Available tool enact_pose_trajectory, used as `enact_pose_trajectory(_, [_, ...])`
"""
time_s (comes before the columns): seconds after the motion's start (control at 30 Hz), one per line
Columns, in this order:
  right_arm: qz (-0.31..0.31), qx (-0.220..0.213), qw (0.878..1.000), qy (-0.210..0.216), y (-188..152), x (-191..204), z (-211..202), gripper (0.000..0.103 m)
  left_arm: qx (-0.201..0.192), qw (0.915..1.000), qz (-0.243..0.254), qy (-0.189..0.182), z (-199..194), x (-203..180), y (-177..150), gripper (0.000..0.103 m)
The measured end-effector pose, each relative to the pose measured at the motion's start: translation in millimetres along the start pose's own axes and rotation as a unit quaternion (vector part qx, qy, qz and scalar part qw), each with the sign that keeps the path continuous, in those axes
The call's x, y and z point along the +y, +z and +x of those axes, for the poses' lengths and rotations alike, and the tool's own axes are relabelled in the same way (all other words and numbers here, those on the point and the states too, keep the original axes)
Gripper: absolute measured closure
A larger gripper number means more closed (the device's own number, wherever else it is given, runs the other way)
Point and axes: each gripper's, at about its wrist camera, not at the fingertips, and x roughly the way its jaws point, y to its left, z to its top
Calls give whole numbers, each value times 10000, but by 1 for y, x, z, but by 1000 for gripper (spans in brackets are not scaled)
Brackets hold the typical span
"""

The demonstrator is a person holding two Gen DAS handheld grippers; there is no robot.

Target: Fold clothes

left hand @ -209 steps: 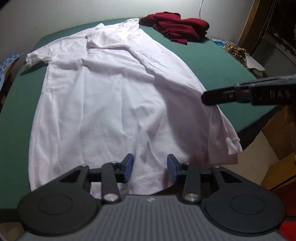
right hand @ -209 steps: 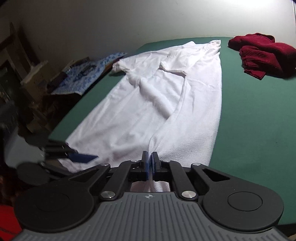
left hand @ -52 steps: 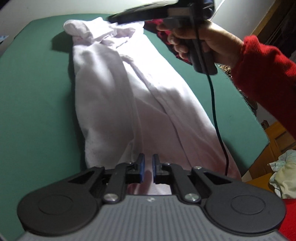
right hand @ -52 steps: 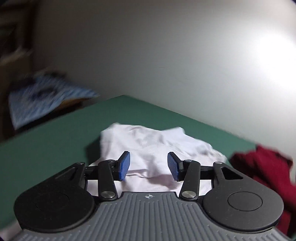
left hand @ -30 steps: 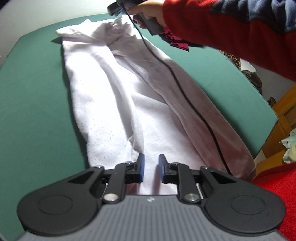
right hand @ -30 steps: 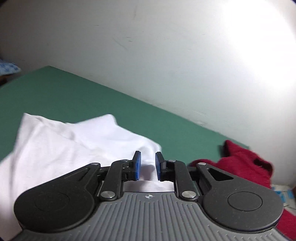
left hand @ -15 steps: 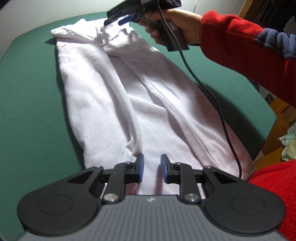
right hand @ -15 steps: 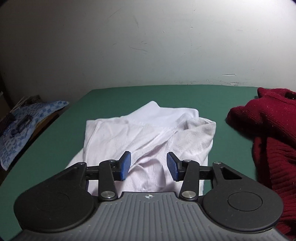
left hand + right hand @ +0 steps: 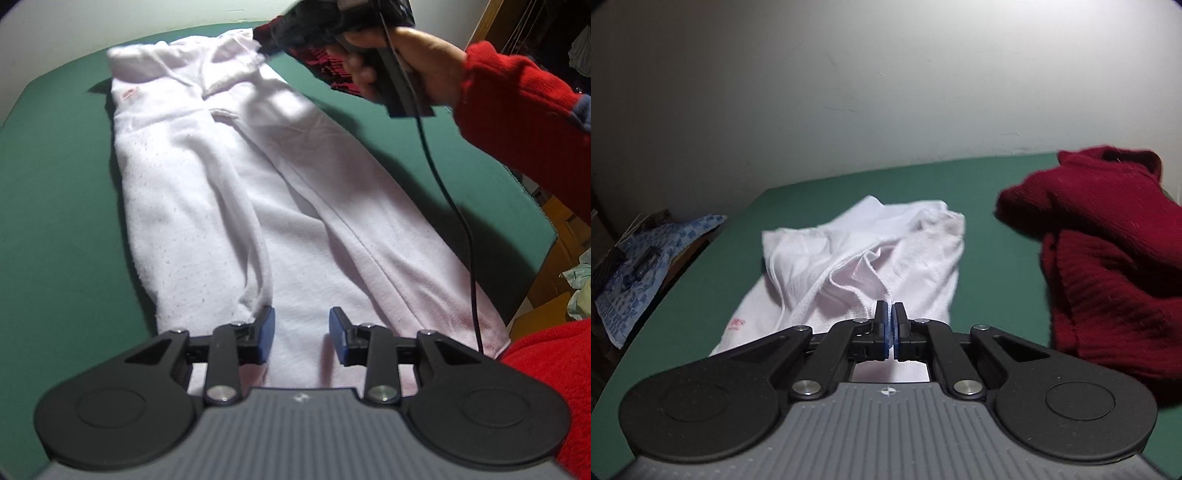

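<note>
A white shirt [image 9: 236,192] with a small pink mark at upper left lies on a green table [image 9: 55,192]. At right, a dark red knit garment [image 9: 1108,258]; far left, blue-and-white patterned cloth [image 9: 646,258]. The sleeve [image 9: 517,110] is red; the gripper pads [image 9: 266,334] are blue.

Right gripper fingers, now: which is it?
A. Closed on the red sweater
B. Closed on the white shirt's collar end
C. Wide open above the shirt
B: the right gripper has its fingers pressed together on a raised ridge of the white cotton shirt.
</note>
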Motion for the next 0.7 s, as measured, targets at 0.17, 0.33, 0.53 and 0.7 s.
enact_pose_trajectory(0.17, [-183,-192,9993,-252,-8,1,-2,81,47,10000,-11,7,1,0,-1,69])
enact_pose_trajectory(0.33, [-514,-488,9973,213,0,24,0,51,161,9999,-12,18,0,-4,-5,69])
enact_pose_trajectory(0.53, [-319,-155,9994,-55,5,23,31,95,137,9998,-106,81,-4,-6,-11,68])
enact_pose_trajectory(0.7, [-61,-460,9985,-288,23,22,27,63,99,9996,-231,129,-6,-4,-15,67])
